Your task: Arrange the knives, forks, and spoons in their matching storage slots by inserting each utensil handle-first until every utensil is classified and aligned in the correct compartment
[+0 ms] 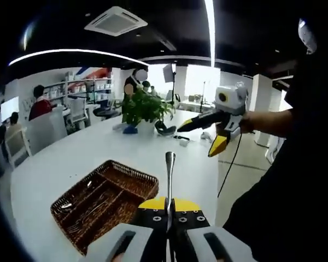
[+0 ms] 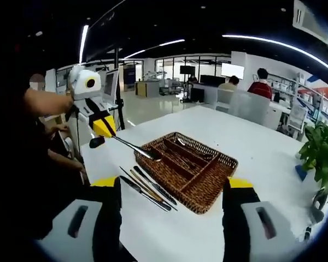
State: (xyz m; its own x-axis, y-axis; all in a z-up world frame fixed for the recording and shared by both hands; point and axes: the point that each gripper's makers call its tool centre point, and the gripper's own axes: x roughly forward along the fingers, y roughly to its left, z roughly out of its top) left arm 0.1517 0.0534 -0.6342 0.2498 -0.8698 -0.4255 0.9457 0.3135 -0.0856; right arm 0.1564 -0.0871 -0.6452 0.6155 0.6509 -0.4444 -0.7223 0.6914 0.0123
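Observation:
A brown wicker tray with long compartments sits on the white table and holds several utensils. My left gripper is shut on a metal utensil. Its slim handle end points forward and reaches the tray's near rim in the right gripper view. My right gripper is open with nothing between its jaws, hovering apart from the tray. A few loose utensils lie side by side on the table next to the tray.
A potted plant stands further along the table, with a blue object beside it. The table edge runs close to the tray. A person's arm holds the right gripper. People sit at desks behind.

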